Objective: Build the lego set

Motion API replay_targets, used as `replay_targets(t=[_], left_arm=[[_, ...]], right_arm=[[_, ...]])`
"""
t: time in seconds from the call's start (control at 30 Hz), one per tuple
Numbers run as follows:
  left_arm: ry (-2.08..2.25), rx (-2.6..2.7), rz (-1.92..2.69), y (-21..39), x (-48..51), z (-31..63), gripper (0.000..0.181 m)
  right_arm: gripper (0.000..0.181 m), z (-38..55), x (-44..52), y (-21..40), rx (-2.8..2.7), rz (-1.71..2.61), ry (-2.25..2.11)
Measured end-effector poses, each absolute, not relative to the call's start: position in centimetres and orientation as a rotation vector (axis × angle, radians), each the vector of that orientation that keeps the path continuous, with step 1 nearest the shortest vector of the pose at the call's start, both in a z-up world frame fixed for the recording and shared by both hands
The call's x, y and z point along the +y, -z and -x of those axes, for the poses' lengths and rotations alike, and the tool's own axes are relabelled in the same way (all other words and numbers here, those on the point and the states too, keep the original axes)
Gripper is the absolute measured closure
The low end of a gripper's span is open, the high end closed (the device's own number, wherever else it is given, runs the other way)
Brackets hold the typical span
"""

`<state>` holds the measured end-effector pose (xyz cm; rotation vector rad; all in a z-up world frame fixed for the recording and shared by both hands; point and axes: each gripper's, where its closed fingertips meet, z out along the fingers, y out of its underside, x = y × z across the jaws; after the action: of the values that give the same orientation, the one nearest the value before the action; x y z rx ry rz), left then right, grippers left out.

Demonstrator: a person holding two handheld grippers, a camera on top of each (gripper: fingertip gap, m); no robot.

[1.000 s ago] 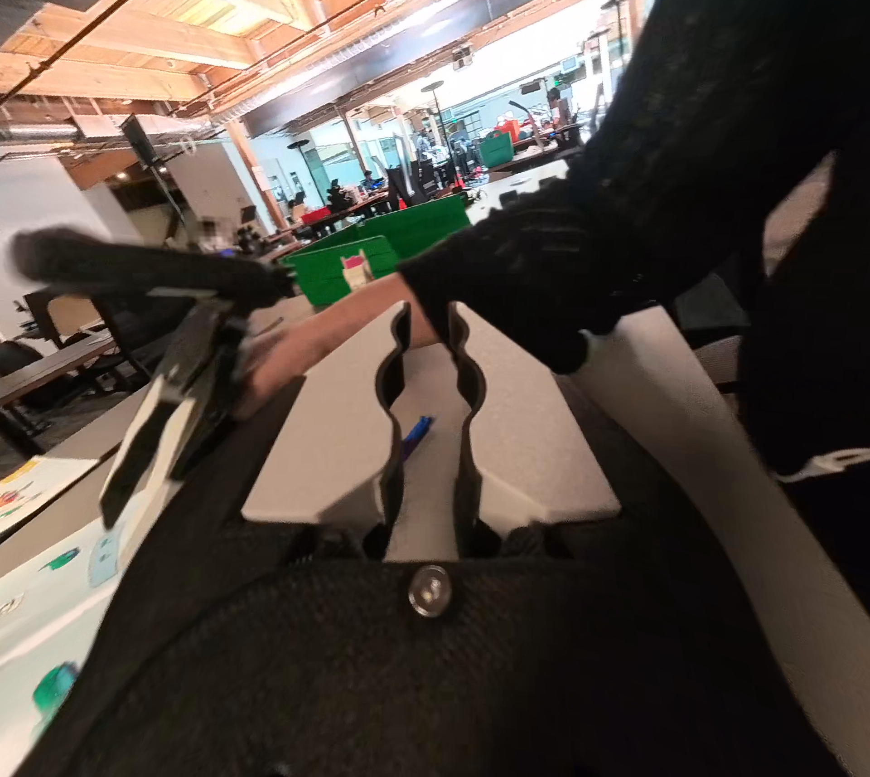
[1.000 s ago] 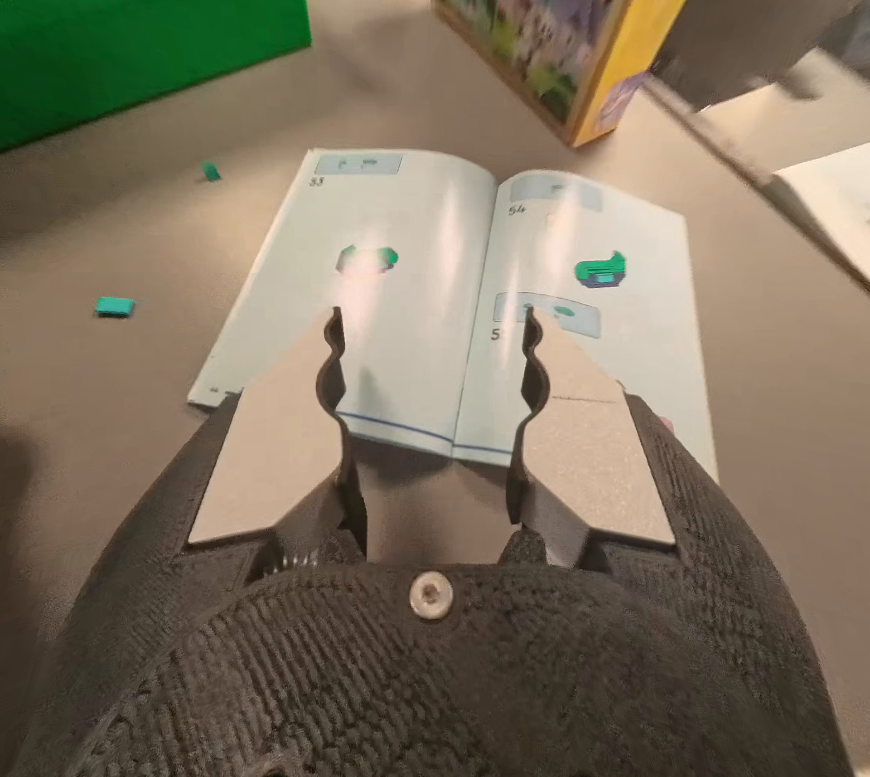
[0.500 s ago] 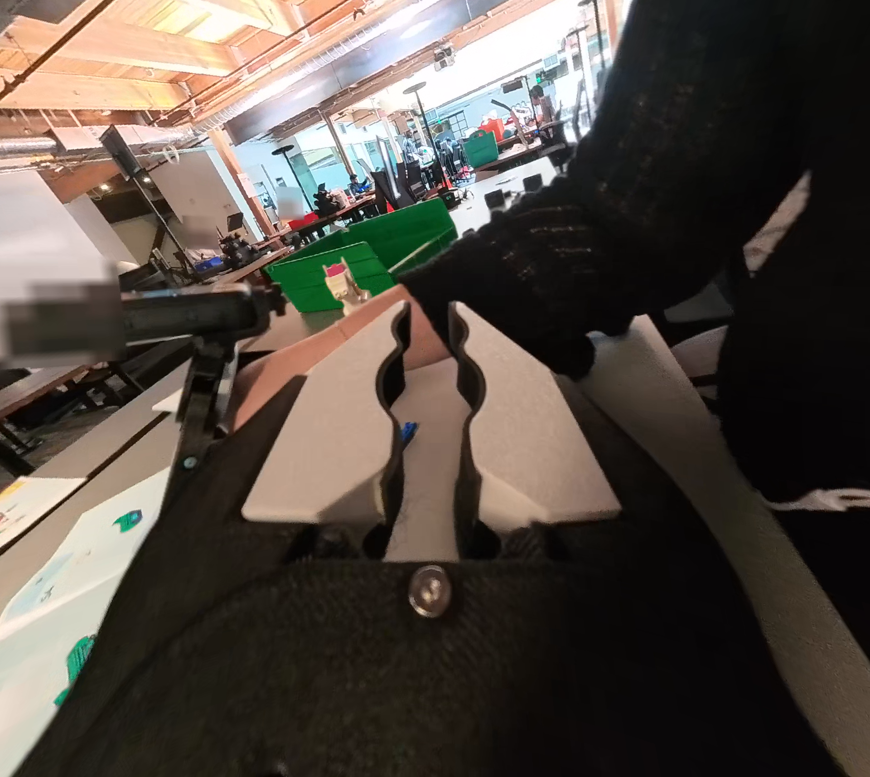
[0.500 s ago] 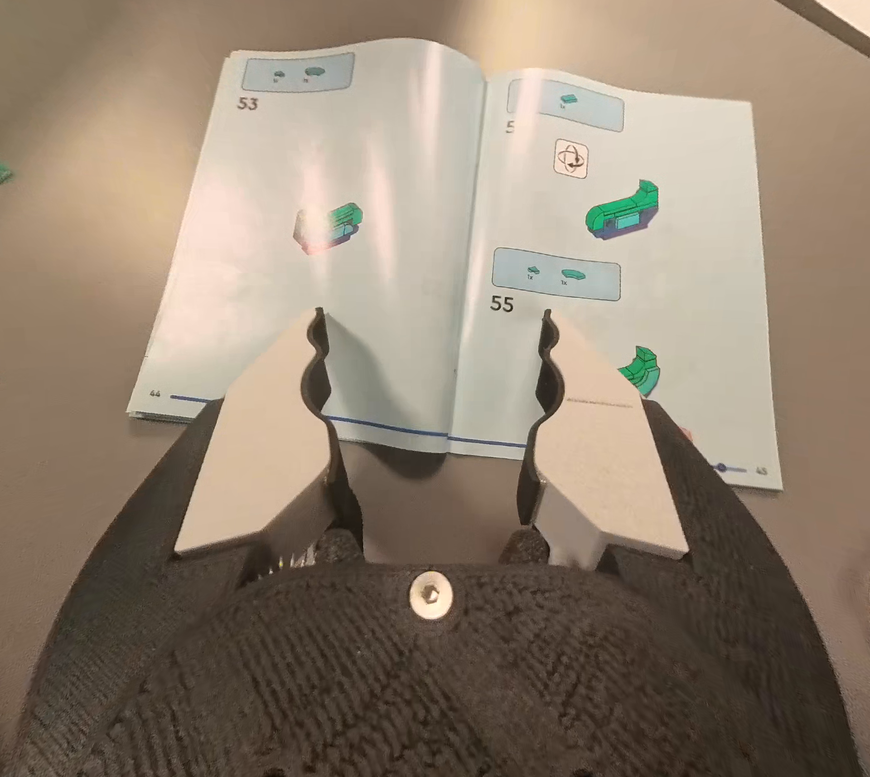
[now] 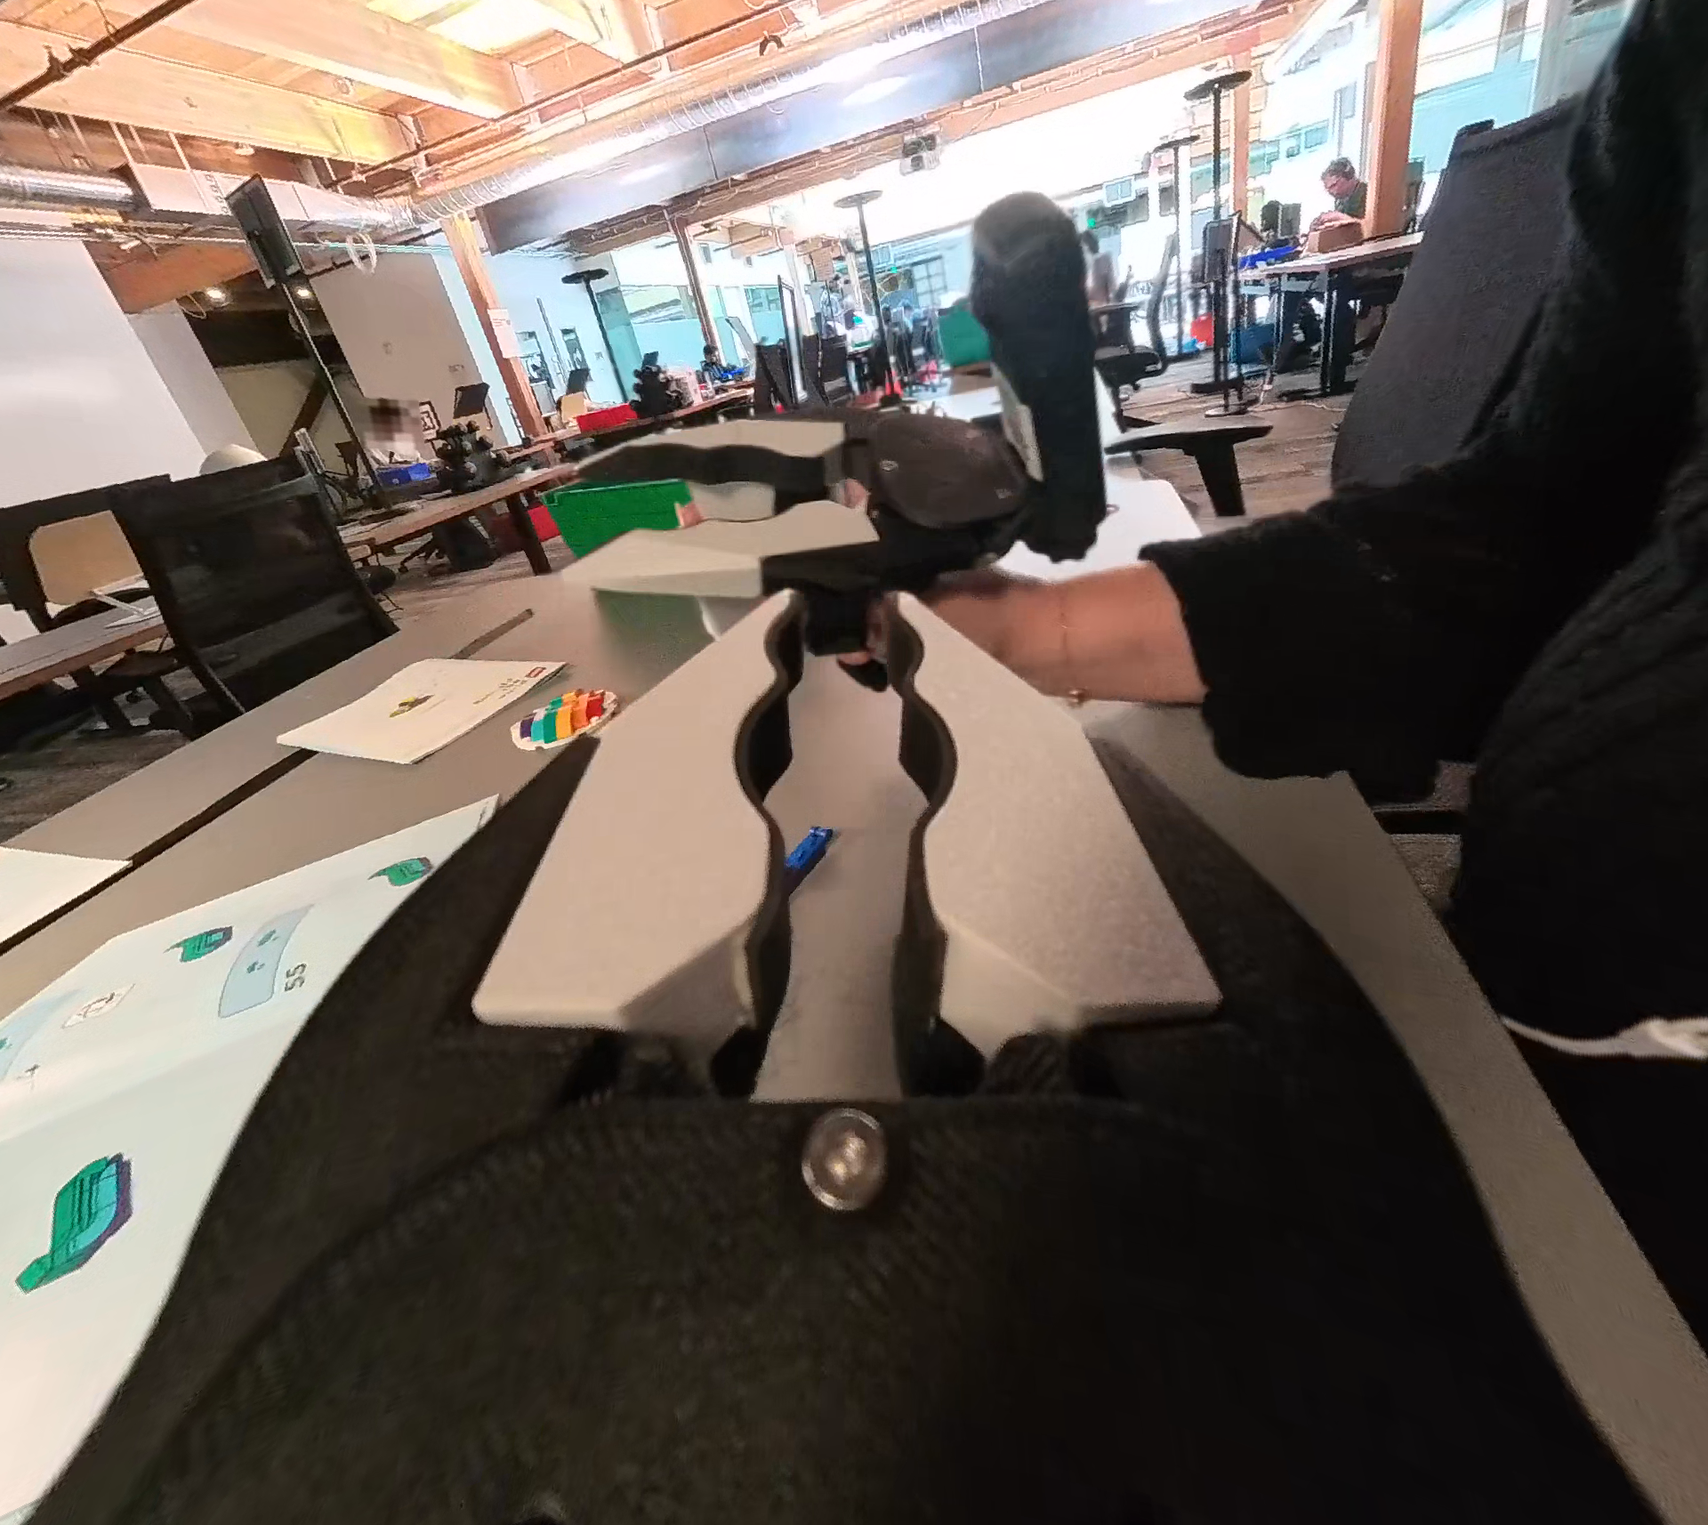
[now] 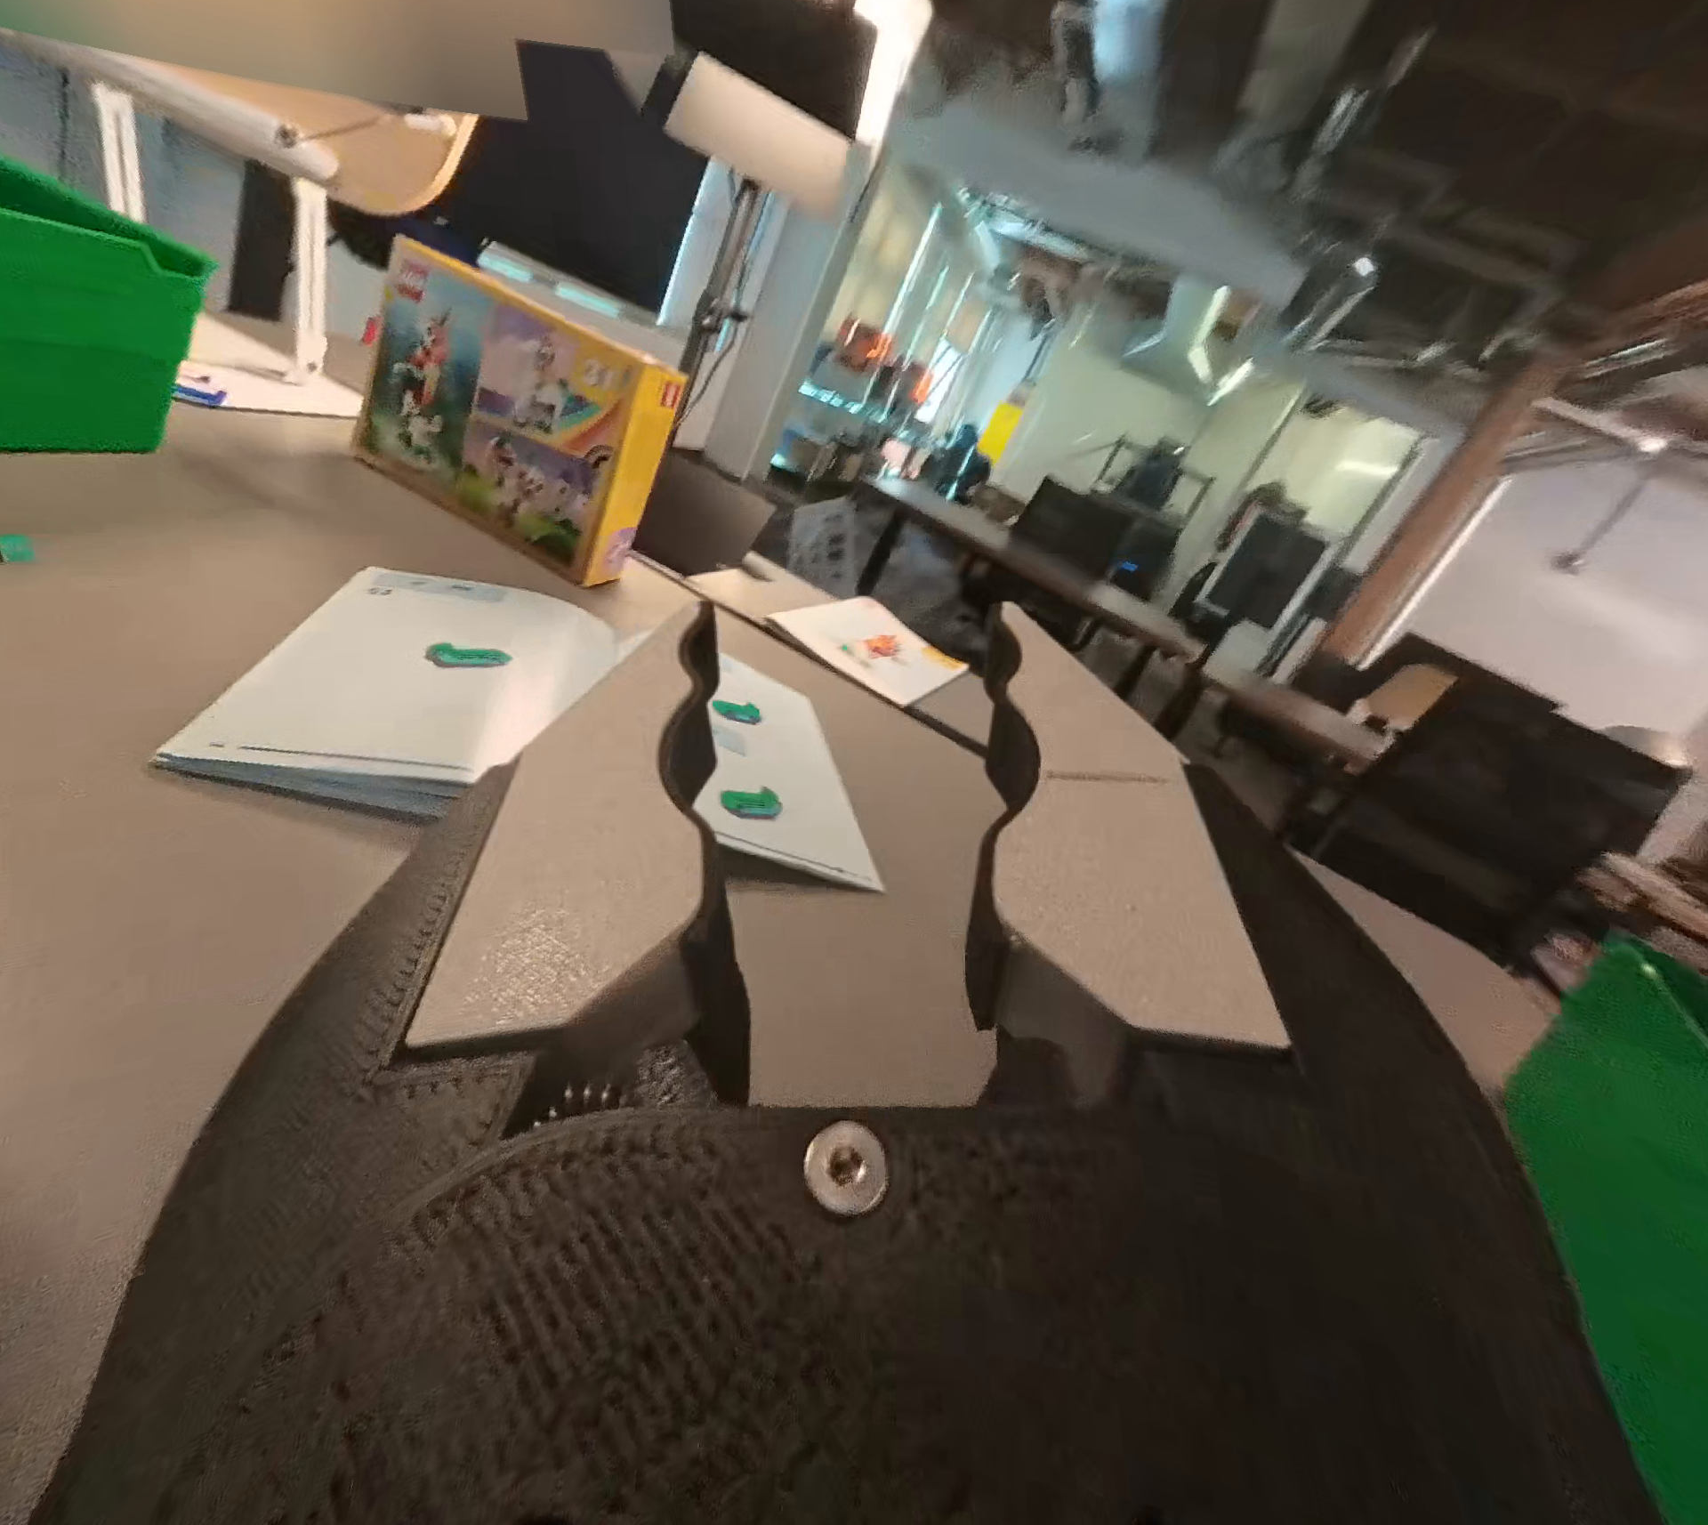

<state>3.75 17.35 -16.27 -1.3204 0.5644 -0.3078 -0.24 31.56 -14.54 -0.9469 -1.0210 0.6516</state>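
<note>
In the left wrist view my left gripper (image 5: 846, 621) hovers over the grey table (image 5: 370, 760), jaws a narrow gap apart and empty. A small blue lego piece (image 5: 809, 845) lies on the table, seen through that gap. Beyond it a hand (image 5: 1063, 630) holds my right gripper (image 5: 591, 524) sideways, open and empty. In the right wrist view my right gripper (image 6: 846, 621) is wide open and empty, low over the table. The open instruction booklet (image 6: 388, 686) lies just ahead of it; it also shows in the left wrist view (image 5: 185, 1018).
A yellow lego box (image 6: 518, 408) stands behind the booklet. Green bins sit at the left (image 6: 83, 344) and near right (image 6: 1627, 1157). A second booklet (image 5: 425, 709) and a small dish of coloured bricks (image 5: 564, 718) lie further along. A teal piece (image 6: 14, 550) lies far left. Both grippers' tips are roughly 30 centimetres from the teal piece (image 6: 14, 550).
My right gripper has tilted up from looking down on the booklet to looking across the table. In the left wrist view it has swung from the left into the middle. My left gripper's gap is unchanged.
</note>
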Motion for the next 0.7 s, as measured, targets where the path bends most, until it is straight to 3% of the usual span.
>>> replay_targets(t=[0.13, 0.57, 0.7], left_arm=[[0.276, 0.594, 1.317, 16.4, 17.3, -4.0, 0.165], [0.1, 0.791, 1.216, 15.5, 15.0, -6.6, 0.159], [0.0, 0.802, 1.19, 14.0, 13.5, -7.5, 0.149]], right_arm=[[0.133, -0.8, 30.8, 13.9, -0.99, 0.849, -0.63], [0.135, 0.3, 30.1, 14.3, -0.938, 0.912, -0.887], [0.136, 0.2, 29.3, 14.1, -0.96, 0.884, -0.883]])
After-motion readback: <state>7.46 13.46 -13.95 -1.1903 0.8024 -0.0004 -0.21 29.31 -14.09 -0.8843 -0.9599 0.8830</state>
